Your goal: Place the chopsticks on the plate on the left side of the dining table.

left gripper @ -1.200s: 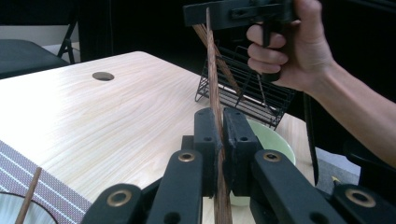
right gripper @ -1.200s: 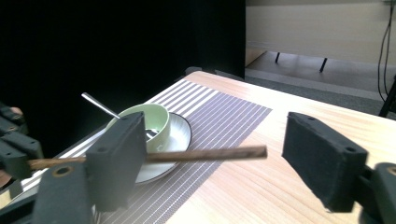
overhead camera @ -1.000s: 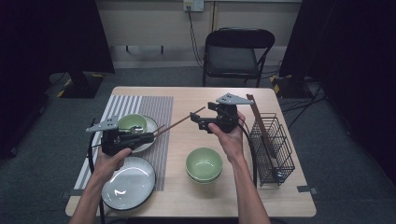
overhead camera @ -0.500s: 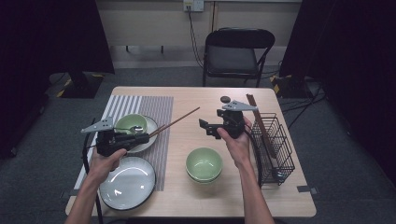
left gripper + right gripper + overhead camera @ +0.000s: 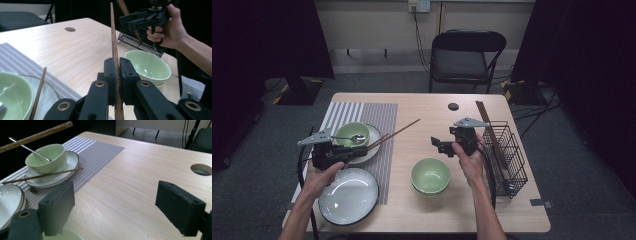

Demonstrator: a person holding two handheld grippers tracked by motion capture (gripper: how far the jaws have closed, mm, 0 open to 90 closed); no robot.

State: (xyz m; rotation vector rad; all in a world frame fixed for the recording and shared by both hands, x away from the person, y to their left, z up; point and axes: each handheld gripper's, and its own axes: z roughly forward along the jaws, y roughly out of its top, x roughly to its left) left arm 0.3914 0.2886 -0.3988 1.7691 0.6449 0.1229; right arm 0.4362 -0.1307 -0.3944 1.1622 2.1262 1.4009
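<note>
My left gripper (image 5: 361,150) (image 5: 117,75) is shut on a wooden chopstick (image 5: 397,132) (image 5: 113,37), which slants up and away over the table toward the right. That chopstick crosses the top left of the right gripper view (image 5: 35,136). A second chopstick (image 5: 42,176) (image 5: 37,95) lies across the white plate (image 5: 63,173) under a small green bowl (image 5: 352,134) (image 5: 46,157) that has a spoon (image 5: 27,148) in it. My right gripper (image 5: 438,145) (image 5: 120,207) (image 5: 140,20) is open and empty, hanging over bare wood behind the stacked green bowls (image 5: 430,176) (image 5: 147,66).
A black wire basket (image 5: 507,155) stands at the right edge, with dark chopsticks (image 5: 487,125) lying on it. A large white plate (image 5: 348,195) sits near the front left on the striped placemat (image 5: 377,115). The tabletop has a round hole (image 5: 453,106). A chair (image 5: 462,55) stands behind.
My right gripper has drawn away from the far end of the held chopstick and sunk toward the table, nearer the green bowls. The left gripper has stayed put with the chopstick.
</note>
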